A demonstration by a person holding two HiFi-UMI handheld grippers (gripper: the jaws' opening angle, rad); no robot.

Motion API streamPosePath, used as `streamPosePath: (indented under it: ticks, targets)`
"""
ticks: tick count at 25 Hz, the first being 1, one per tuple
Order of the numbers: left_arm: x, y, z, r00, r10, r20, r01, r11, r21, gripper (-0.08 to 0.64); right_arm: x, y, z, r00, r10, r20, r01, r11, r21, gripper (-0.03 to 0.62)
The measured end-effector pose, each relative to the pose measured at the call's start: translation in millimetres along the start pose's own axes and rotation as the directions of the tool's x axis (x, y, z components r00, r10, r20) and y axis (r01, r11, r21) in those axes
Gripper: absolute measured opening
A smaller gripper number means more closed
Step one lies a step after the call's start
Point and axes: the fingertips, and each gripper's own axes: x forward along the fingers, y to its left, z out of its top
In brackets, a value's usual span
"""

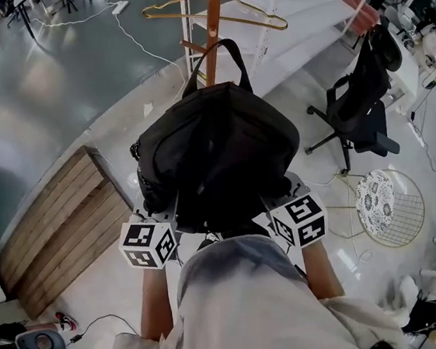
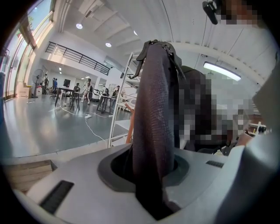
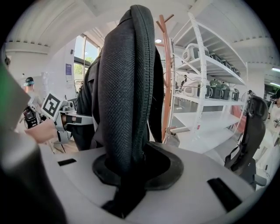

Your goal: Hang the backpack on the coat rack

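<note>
A black fabric backpack (image 1: 215, 150) is held up just in front of an orange wooden coat rack pole (image 1: 213, 22). The left gripper (image 1: 160, 214) clamps one black padded strap (image 2: 153, 113); the right gripper (image 1: 277, 199) clamps the other strap (image 3: 124, 87).

No legible words, numbers or brand names in any of your three views.

- Left cube (image 1: 148, 244) and right cube (image 1: 305, 220): black-and-white square code patterns only, no letters or digits. You see one such pattern again in the right gripper view.
- Blue placard (image 3: 68, 69) on the far wall by the window, right gripper view: it's a sign, but the print is too small for you to read.
- Backpack (image 1: 215, 147): plain dark fabric on the faces shown to you, with no mark that can be made out.
</note>
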Motion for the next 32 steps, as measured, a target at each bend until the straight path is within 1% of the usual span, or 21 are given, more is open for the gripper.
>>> streamPosePath:
  ticks: [9, 15, 24, 32]
  targets:
    - [27.6, 7.0, 32.3, 1.0, 0.019, 0.012, -0.02, 1.0, 0.019, 0.098, 14.3, -28.9, 32.7, 0.999, 0.035, 0.038, -0.035, 0.999, -0.011, 0.087]
    - [56.3, 11.7, 47.2, 0.999, 0.035, 0.004, -0.035, 0.999, 0.011, 0.098, 30.7, -57.3, 49.6, 0.996, 0.072, 0.044, -0.071, 0.997, -0.011, 0.091]
    - [103.6, 35.8, 51.7, 0.996, 0.078, -0.037, -0.078, 0.997, -0.005, 0.098, 77.6, -92.5, 58.5, 0.992, 0.125, 0.02, -0.126, 0.992, 0.014, 0.091]
    - [138.7, 45.5, 44.1, 0.991, 0.115, -0.071, -0.118, 0.992, -0.047, 0.098, 108.4, -122.7, 57.5, 0.985, 0.17, -0.016, -0.169, 0.985, 0.026, 0.091]
